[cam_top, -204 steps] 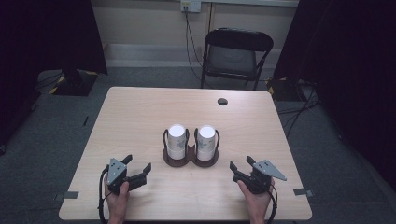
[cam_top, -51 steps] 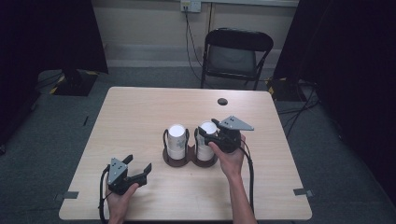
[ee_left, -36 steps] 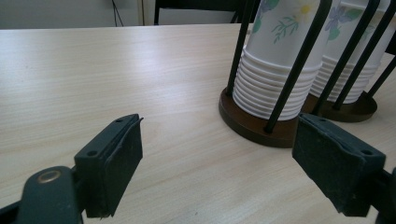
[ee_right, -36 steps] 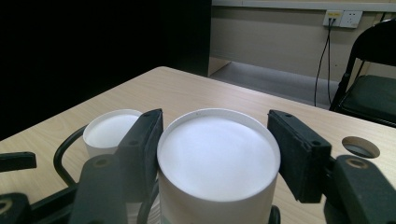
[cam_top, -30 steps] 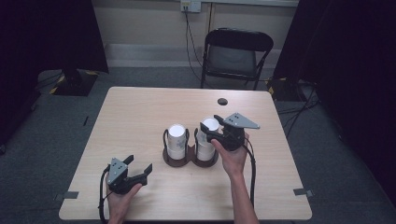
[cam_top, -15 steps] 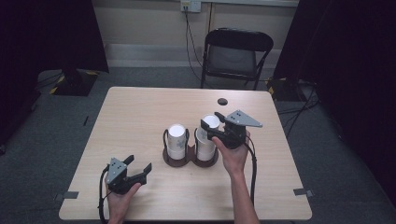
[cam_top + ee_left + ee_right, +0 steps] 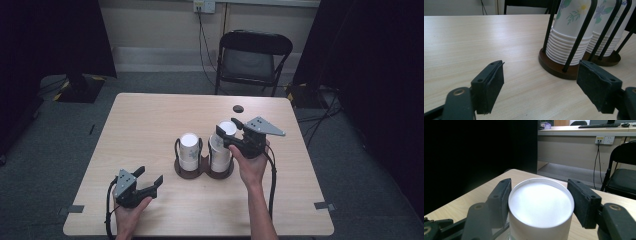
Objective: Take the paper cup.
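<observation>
Paper cup (image 7: 227, 131) on top of the right stack in the cup holder (image 7: 204, 167) on the counter (image 7: 150, 120) is light and squashy, so the right claw (image 7: 224, 136) squeezes its sides gently near the top while the left claw (image 7: 150, 182) rests wide open, holding nothing.

Cup stacks' (image 7: 571, 32) tops beyond frame edge
</observation>
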`<state>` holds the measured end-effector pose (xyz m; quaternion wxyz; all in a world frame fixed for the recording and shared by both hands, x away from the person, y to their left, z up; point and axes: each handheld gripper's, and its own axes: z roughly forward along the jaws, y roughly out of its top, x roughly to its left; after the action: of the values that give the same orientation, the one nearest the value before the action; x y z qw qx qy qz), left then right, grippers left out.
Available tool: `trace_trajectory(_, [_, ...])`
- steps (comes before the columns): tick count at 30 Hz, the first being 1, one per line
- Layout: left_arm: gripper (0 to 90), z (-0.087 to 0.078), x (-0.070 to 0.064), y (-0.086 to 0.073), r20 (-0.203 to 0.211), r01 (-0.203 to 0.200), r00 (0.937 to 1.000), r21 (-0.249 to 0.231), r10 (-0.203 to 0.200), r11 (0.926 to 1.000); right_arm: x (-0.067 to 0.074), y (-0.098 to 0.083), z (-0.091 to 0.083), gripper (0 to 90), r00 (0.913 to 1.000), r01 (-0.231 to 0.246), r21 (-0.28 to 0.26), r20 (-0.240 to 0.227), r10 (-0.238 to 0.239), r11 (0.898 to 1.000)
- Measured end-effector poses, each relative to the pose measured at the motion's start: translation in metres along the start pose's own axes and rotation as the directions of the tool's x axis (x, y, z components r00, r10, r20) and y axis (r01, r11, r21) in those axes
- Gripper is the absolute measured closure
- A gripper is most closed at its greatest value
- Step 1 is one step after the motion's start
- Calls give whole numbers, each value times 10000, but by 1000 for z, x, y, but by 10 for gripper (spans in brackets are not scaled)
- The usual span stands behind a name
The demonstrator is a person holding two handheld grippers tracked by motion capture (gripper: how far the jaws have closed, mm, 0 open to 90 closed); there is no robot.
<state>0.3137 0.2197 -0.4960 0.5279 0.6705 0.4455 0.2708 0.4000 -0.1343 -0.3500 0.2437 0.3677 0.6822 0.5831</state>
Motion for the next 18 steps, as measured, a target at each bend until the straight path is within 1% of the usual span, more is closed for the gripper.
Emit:
trace_trajectory(5, [206, 0, 1, 0, 100, -13, 9999, 36, 13, 10000, -3, 1, -5, 377, 9998, -203, -156, 31, 203, 9997])
trace_trajectory(7, [202, 0, 1, 0, 119, 65, 9999, 33, -65, 10000, -4, 1, -8, 377, 9993, -376, -274, -47, 375, 9989])
trace_trajectory(10, [203, 1, 2, 0, 188, 193, 9996, 7, -193, 9998, -5, 1, -13, 377, 9987, -504, -378, -79, 501, 9980])
trace_trajectory(14, [216, 2, 2, 1, 333, 167, 9993, -50, -166, 9998, -6, 0, -22, 377, 9967, -796, -571, -169, 788, 9952])
trace_trajectory(16, [216, 3, 2, 1, 375, 120, 9992, -28, -119, 9999, -8, 0, -27, 377, 9962, -867, -691, -179, 857, 9938])
trace_trajectory(18, [237, 4, 1, 1, 420, 35, 9991, 6, -35, 10000, -9, 0, -32, 377, 9940, -1081, -800, -252, 1064, 9909])
